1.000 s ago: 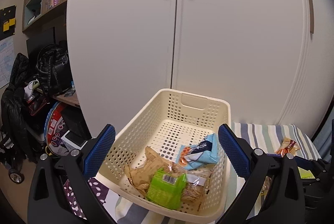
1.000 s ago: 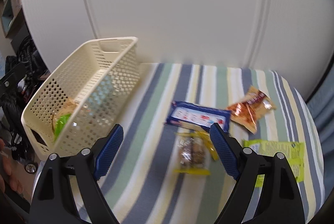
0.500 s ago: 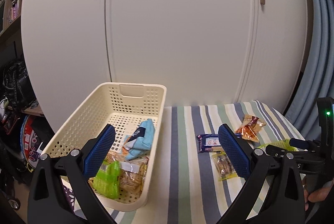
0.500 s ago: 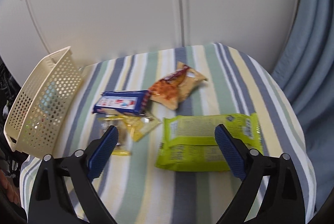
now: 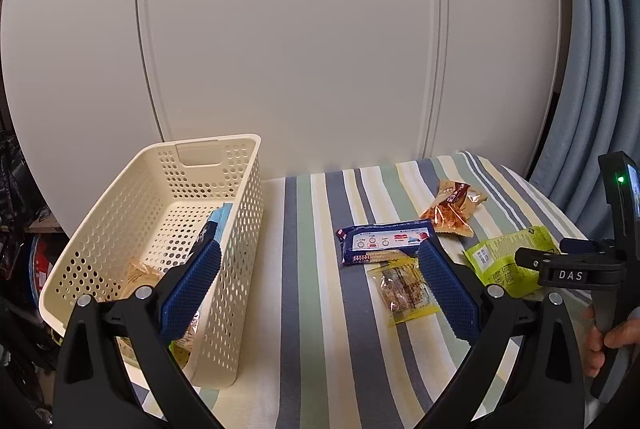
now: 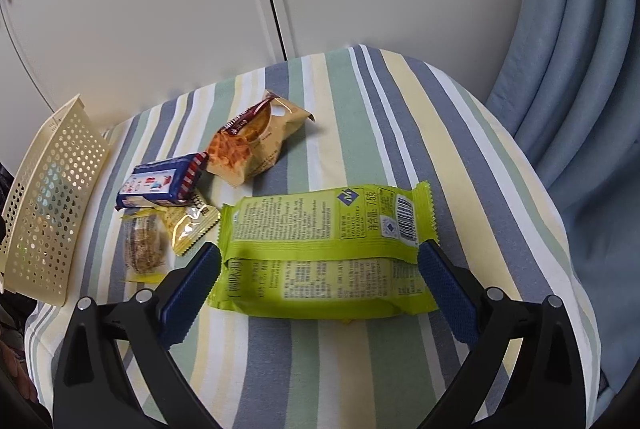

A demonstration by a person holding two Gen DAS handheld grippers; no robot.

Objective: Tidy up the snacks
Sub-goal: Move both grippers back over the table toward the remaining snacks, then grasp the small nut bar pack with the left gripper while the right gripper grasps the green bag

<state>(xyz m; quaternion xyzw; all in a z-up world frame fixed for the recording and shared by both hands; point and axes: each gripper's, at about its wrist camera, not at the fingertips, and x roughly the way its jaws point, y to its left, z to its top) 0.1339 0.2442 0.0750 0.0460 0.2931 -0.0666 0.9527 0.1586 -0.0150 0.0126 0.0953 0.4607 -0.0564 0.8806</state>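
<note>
The lime-green snack packet [image 6: 328, 249] lies flat on the striped bench [image 6: 400, 133], directly between the spread fingers of the empty right hand-held gripper [image 6: 319, 285], its long axis spanning them. The left hand-held gripper [image 5: 320, 293], also spread and empty, sits farther off. Half a second ago the right one was farther back.

A tall white wardrobe with brown vertical handles [image 5: 288, 41] is standing behind everything — its doors closed. A pale blue pleated curtain [image 6: 576, 77] is hanging to the right of it. A blue, green, yellow and white striped cloth [image 6: 360, 101] is covering the surface — lying smooth.
</note>
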